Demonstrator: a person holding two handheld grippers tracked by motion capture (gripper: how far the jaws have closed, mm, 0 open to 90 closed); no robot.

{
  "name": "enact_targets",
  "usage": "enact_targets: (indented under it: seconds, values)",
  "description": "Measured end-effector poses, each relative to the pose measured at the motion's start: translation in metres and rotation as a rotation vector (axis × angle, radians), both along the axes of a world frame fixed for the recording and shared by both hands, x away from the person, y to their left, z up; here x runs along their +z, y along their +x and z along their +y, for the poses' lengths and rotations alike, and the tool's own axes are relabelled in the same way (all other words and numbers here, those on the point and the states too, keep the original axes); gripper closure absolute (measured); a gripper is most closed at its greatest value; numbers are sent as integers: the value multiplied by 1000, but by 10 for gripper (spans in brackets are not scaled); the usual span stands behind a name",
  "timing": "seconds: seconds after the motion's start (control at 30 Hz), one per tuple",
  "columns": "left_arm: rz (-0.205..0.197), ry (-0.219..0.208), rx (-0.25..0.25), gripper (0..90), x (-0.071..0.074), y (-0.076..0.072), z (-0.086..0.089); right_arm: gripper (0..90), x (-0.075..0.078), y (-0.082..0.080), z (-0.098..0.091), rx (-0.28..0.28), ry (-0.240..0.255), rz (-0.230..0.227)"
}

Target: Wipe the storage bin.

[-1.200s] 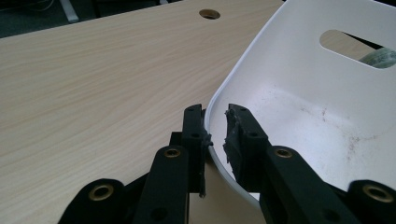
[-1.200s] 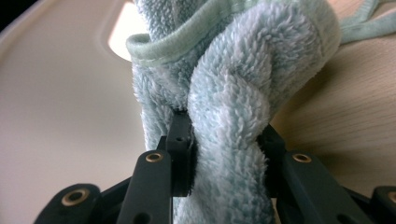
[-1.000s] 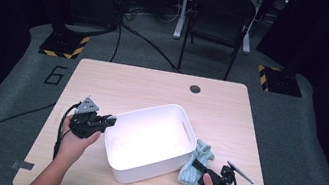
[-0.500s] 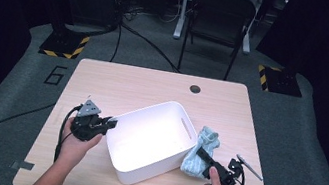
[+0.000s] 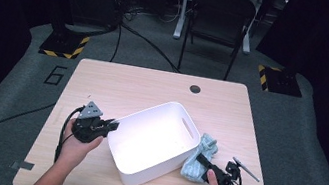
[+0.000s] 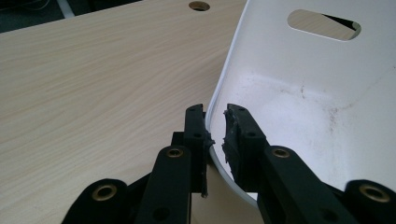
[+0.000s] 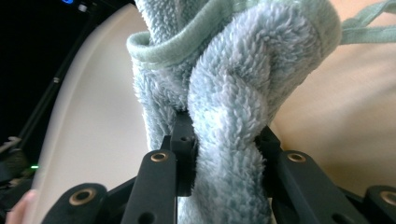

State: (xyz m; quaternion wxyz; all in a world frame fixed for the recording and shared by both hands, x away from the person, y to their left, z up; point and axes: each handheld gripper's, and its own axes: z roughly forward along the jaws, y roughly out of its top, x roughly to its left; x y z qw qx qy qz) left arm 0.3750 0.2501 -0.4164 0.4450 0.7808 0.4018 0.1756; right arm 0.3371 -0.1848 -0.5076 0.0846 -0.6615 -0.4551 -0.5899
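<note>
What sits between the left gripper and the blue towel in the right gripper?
The white bin: in the high view it lies between the left gripper, clamped on its rim, and the blue towel pinched by the right gripper.

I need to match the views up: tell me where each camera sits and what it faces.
High view: above the table, looking forward and down; both forearms and hands show.
Left gripper view: on the left gripper, facing the white bin; its jaws clamp the rim.
Right gripper view: on the right gripper, facing the blue towel it pinches.
All share the bin.
</note>
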Motion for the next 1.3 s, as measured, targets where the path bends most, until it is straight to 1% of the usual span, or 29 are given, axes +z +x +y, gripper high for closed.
enact_targets:
  seconds: [0.03, 0.07, 0.13, 0.23, 0.27, 0.3, 0.37, 0.4, 0.43, 0.47, 0.5, 0.53, 0.57, 0.6, 0.67, 0.7, 0.73, 0.77, 0.8, 0.83, 0.87, 0.9, 0.93, 0.97, 1.0, 1.1, 1.2, 1.27, 1.3]
  values:
    - [4, 4, -5, 785, 0, 0, 0, 696, -6, 1, 0, -5, -33, -5]
    - [4, 4, -5, 784, 0, 0, 0, 696, -6, 1, 0, -5, -33, -5]
    - [4, 6, -9, 783, 0, 0, 0, 697, -10, 2, 2, -4, -76, 33]
    - [6, 7, -12, 783, 0, -1, 0, 697, -14, 3, 3, 8, -88, 53]
    - [6, 5, -12, 783, 0, -1, 0, 698, -14, 3, 3, 8, -107, 63]
    - [6, 5, -12, 782, 0, -1, 0, 698, -17, 4, 2, 20, -143, 72]
    - [7, 8, -13, 781, 1, -1, 0, 698, -18, 5, 5, 17, -118, 104]
    - [7, 18, -19, 779, 2, -2, -1, 697, -21, 6, 3, 23, -151, 79]
    - [7, 18, -19, 778, 2, -2, -1, 697, -21, 6, 3, 23, -151, 79]
    - [8, 10, -12, 778, 1, -2, -2, 698, -20, 7, 3, 20, -148, 97]
    - [11, 12, -14, 777, 1, -2, -3, 697, -21, 7, 2, 22, -138, 90]
    - [11, 6, -11, 777, 1, -3, -3, 696, -18, 6, 3, 15, -83, 127]
    - [9, 18, -21, 776, 1, -2, -2, 695, -22, 7, 1, 18, -97, 97]
    - [12, 18, -23, 776, 1, -2, -2, 694, -21, 7, 0, 17, -73, 109]
    - [12, 17, -25, 775, 1, -3, -3, 694, -20, 6, -1, 22, -67, 110]
    - [11, 15, -29, 774, 1, -3, -4, 694, -19, 6, 0, 15, -37, 121]
    - [12, 15, -33, 773, 1, -4, -4, 693, -17, 5, -1, 12, -25, 114]
    - [11, 17, -38, 773, 1, -4, -5, 693, -16, 5, -1, 15, -34, 109]
    - [6, 21, -41, 773, 1, -4, -5, 692, -18, 5, -3, 16, -45, 68]
    - [7, 17, -41, 773, 1, -4, -6, 691, -16, 4, -3, 12, -30, 65]
    - [-1, 15, -38, 774, 1, -4, -7, 690, -16, 4, -3, 13, -33, 58]
    - [-4, 12, -37, 775, 0, -4, -7, 689, -13, 3, -2, 8, -14, 54]
    - [3, 18, -47, 776, 1, -4, -7, 688, -11, 3, -3, 9, -16, 41]
    - [-3, 20, -47, 777, 1, -4, -7, 685, -4, 1, -2, 11, 28, 45]
    - [-1, 16, -52, 777, 1, -5, -8, 684, -2, 1, -2, 11, 14, 19]
    - [1, 20, -62, 778, 1, -5, -9, 677, 15, -4, -1, 19, 15, -67]
    - [-5, 26, -69, 778, 1, -6, -12, 673, 33, -9, 2, 30, 4, -131]
    - [-12, 27, -69, 778, 1, -7, -15, 673, 34, -9, 2, 25, 5, -132]
    - [-3, 26, -76, 776, 1, -8, -16, 673, 34, -10, 1, 17, 12, -134]
